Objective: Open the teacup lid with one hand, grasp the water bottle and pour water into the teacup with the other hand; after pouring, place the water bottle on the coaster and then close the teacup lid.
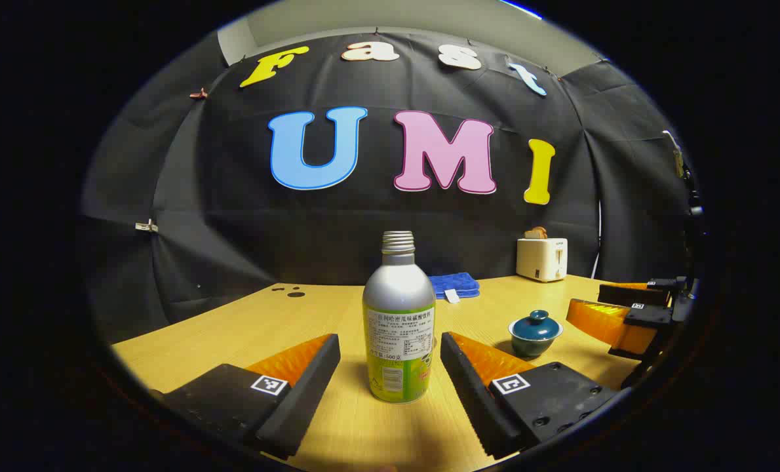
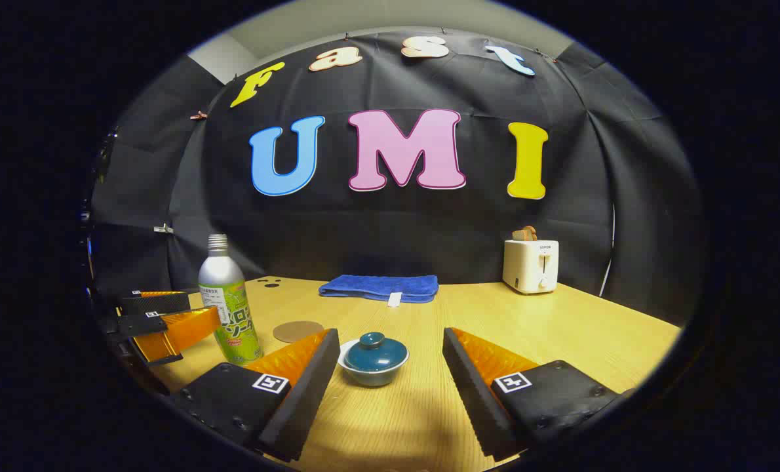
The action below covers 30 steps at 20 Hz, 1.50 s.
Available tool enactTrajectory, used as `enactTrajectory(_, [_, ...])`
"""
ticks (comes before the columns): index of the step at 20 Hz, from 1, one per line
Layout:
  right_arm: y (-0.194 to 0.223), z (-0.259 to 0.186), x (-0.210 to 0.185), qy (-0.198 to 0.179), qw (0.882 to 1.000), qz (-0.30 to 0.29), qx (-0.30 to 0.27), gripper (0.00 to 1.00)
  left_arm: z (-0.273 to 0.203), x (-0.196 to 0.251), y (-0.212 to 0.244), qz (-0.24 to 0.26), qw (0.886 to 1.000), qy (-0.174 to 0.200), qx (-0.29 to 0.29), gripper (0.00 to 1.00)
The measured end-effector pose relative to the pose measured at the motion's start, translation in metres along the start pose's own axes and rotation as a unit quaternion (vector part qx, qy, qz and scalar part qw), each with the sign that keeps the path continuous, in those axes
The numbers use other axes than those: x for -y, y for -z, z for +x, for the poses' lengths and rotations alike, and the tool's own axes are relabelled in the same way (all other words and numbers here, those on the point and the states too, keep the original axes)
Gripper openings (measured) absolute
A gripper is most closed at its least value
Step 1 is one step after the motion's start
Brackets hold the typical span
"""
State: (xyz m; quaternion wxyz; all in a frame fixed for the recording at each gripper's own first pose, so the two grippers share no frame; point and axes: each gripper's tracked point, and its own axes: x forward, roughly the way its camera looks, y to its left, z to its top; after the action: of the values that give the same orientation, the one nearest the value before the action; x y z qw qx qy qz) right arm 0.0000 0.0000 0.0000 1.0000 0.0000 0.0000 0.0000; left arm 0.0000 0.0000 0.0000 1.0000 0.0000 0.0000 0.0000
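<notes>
In the left gripper view we found the left gripper (image 1: 390,357) at the bottom of the frame, level above the table (image 1: 233,328), its fingers spread wide. The water bottle (image 1: 399,328) stood upright between them at lower centre, touching neither finger. Its cap was off and the threaded neck was bare. The bottle carried a green-and-white label with small printed text that we could not make out.

In the right gripper view the right gripper (image 2: 390,357) sat at the bottom of the frame, also level and spread wide. The teacup (image 2: 373,359) stood between its fingers, nearer the left finger, and we could not tell whether it touched that finger. The lid (image 2: 375,351) was seated on the cup.

Left of the teacup in that view lay the round coaster (image 2: 297,331), flat on the table, just beside the bottle.

Farther back, a folded blue towel (image 2: 380,287) lay at centre. A white toaster (image 2: 530,265) stood at the right, with a small brand mark too small to read.
</notes>
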Motion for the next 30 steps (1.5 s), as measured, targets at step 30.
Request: enactTrajectory(30, [0.006,0.038,-0.013,-0.049,0.998,-0.02,-0.029,0.98,0.009,0.009,-0.001,-0.001,1.0,0.009,0.001,0.97])
